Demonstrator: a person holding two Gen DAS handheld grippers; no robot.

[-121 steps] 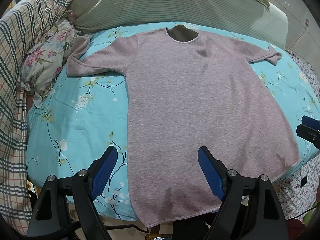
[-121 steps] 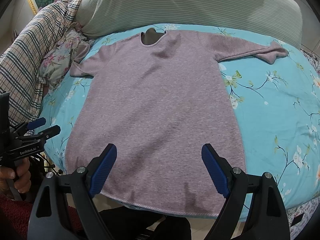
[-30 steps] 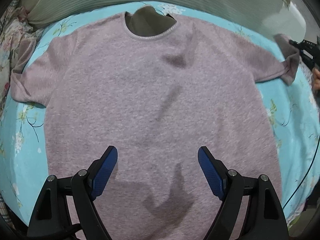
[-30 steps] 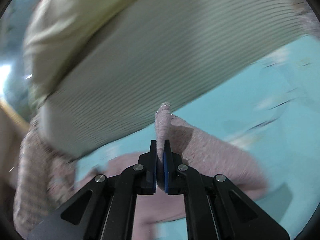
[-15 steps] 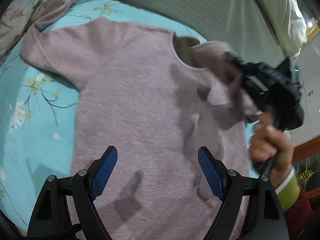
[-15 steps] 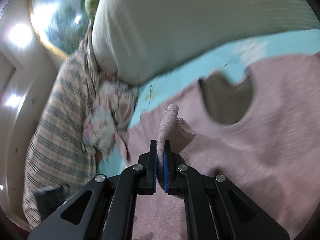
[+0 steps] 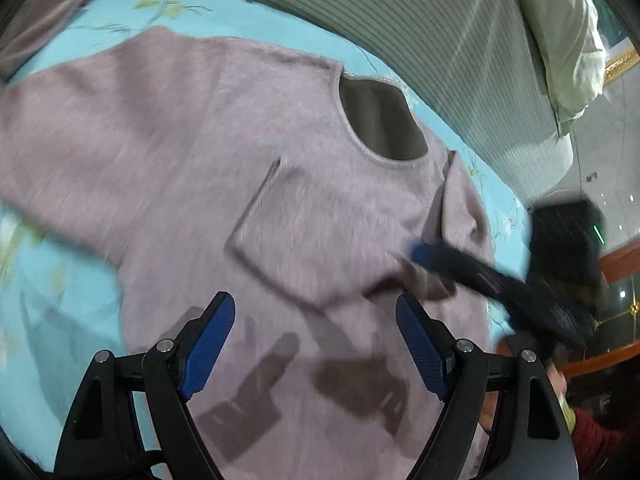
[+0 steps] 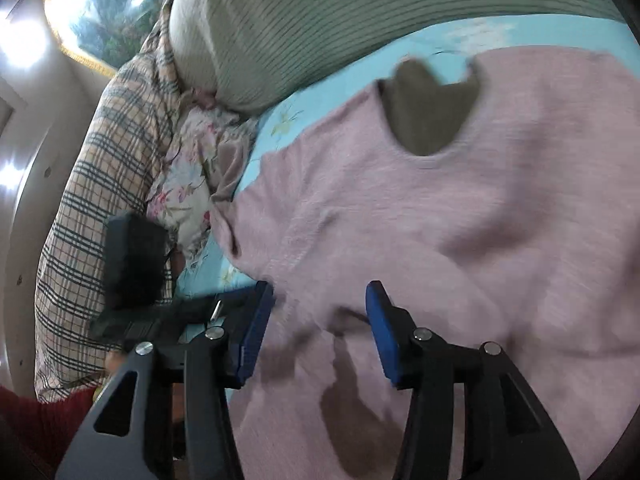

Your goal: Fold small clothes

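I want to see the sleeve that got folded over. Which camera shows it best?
The left wrist view. There the folded sleeve lies flat across the pink sweater's chest below the neck hole, cuff edge clear. In the right wrist view it is only a blurry bump by the open right gripper.

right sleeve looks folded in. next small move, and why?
Probably send the left tongs to the left sleeve. The right sleeve lies folded across the chest of the pink sweater, the right tongs are open, and the left sleeve is spread out.
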